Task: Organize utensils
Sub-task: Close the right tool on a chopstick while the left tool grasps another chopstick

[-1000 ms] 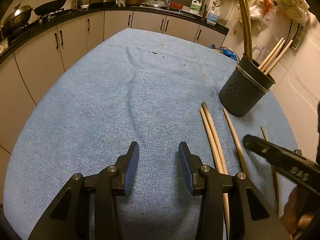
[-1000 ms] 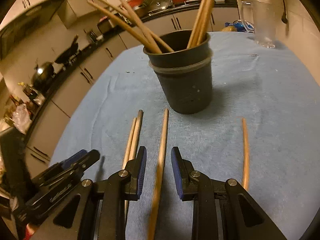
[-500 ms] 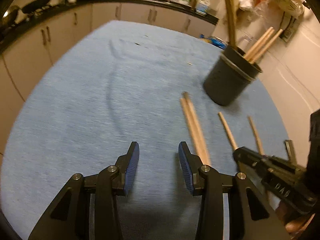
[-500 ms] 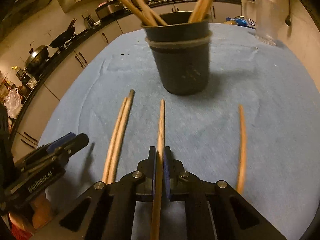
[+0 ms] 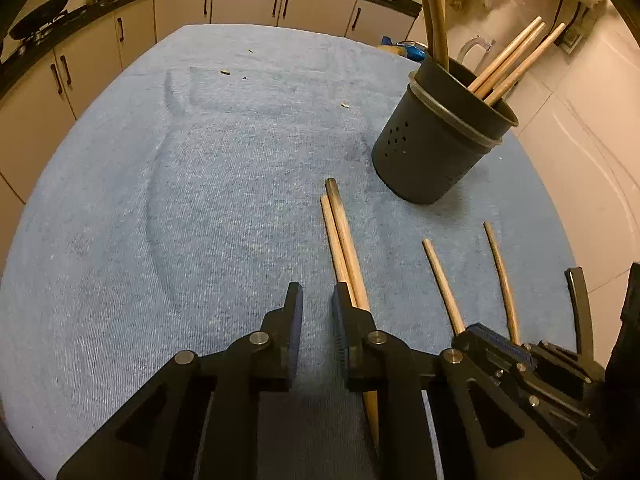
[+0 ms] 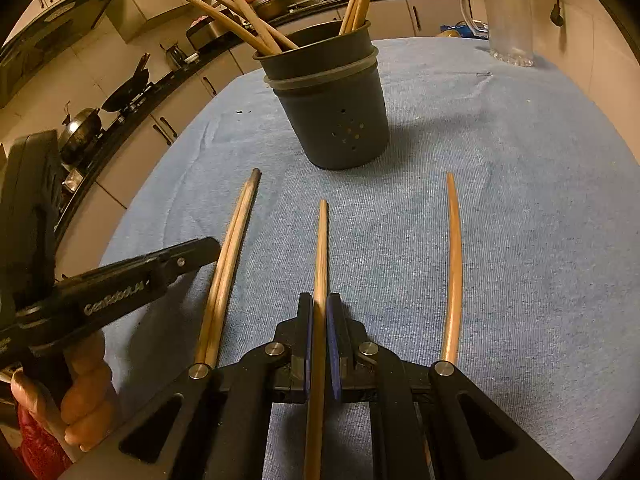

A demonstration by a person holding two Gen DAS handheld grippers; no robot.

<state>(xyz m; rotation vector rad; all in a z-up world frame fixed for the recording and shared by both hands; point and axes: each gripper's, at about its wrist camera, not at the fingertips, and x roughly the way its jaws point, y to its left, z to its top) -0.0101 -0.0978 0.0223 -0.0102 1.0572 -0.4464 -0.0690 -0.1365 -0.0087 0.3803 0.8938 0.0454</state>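
A dark holder (image 5: 434,148) with several wooden chopsticks stands on the blue cloth; it also shows in the right wrist view (image 6: 332,116). My right gripper (image 6: 319,312) is shut on one chopstick (image 6: 321,248) that lies flat, pointing at the holder. A pair of chopsticks (image 6: 230,256) lies to its left and a curved one (image 6: 454,264) to its right. My left gripper (image 5: 317,300) is partly closed and empty, just left of the pair (image 5: 344,248). The right gripper's tip (image 5: 492,344) shows at lower right.
A clear glass jug (image 6: 506,20) stands behind the holder at the cloth's far edge. Kitchen counters with pans (image 5: 40,20) run along the back and left. Crumbs (image 5: 225,73) lie on the far cloth. A tiled wall is at the right.
My right gripper closed on the middle chopstick. My left gripper's jaws narrowed and it shifted toward the pair of chopsticks.
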